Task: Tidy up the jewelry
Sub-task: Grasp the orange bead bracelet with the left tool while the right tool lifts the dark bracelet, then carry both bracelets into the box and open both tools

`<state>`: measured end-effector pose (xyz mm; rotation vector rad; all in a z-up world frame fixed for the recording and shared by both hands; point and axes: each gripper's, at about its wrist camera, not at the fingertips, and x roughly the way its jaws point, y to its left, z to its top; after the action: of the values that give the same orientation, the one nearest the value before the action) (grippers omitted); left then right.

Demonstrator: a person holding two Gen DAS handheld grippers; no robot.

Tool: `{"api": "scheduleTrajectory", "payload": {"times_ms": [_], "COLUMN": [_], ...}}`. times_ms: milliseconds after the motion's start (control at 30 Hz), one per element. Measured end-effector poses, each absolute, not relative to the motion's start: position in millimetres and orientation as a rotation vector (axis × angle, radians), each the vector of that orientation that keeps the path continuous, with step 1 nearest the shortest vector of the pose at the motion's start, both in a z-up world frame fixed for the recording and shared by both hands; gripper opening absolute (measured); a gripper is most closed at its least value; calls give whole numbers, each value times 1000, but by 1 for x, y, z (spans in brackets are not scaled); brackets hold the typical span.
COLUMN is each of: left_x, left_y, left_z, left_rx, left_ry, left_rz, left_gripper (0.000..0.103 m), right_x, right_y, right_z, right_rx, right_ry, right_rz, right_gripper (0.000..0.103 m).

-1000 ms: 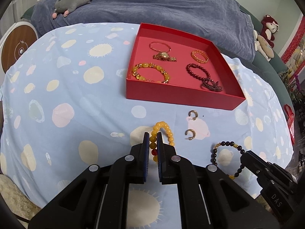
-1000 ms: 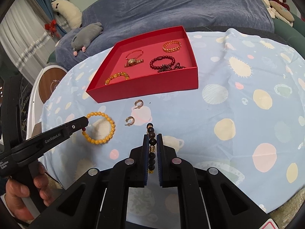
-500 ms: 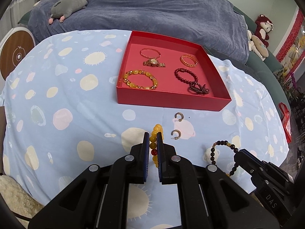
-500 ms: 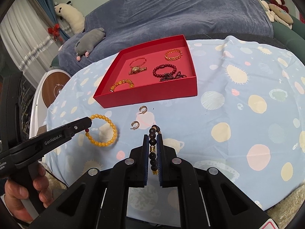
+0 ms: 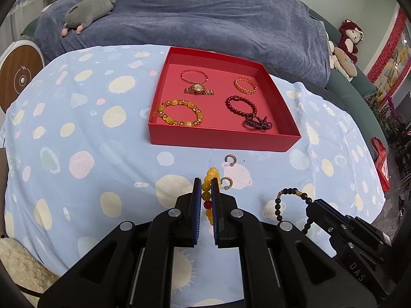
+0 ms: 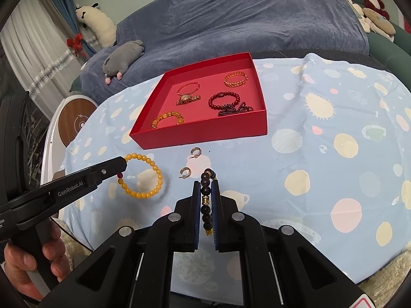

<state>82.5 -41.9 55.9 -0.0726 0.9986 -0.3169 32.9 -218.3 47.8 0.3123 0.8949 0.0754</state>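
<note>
Left wrist view: left hand-held gripper (image 5: pixel 206 197) clamped on yellow bead bracelet (image 5: pixel 211 179), lifted above tabletop (image 5: pixel 77 133), short of red tray (image 5: pixel 223 138). Risk: loop dangles, may snag earring (image 5: pixel 227 181) just beside.

Right wrist view: right hand-held gripper (image 6: pixel 206 200) clamped on dark bead bracelet (image 6: pixel 206 192). Risk: round beads could slip from pads; two hands converging on tray may collide.

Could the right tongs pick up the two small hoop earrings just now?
Probably not: the right tongs are shut on the dark beaded bracelet. The earrings lie uncovered on the spotted blue cloth.
</note>
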Motion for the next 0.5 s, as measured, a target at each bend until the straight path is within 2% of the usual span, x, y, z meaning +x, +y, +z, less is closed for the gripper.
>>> {"api": "scheduleTrajectory", "payload": {"times_ms": [500], "left_x": [117], "left_y": [-44], "left_z": [75], "left_rx": [-85], "left_ry": [961], "left_rz": [-325], "left_gripper": [7], "right_x": [72], "right_y": [-222], "right_z": [71], "right_rx": [261], "right_ry": [832], "right_rz": [89], "right_gripper": [7]}}
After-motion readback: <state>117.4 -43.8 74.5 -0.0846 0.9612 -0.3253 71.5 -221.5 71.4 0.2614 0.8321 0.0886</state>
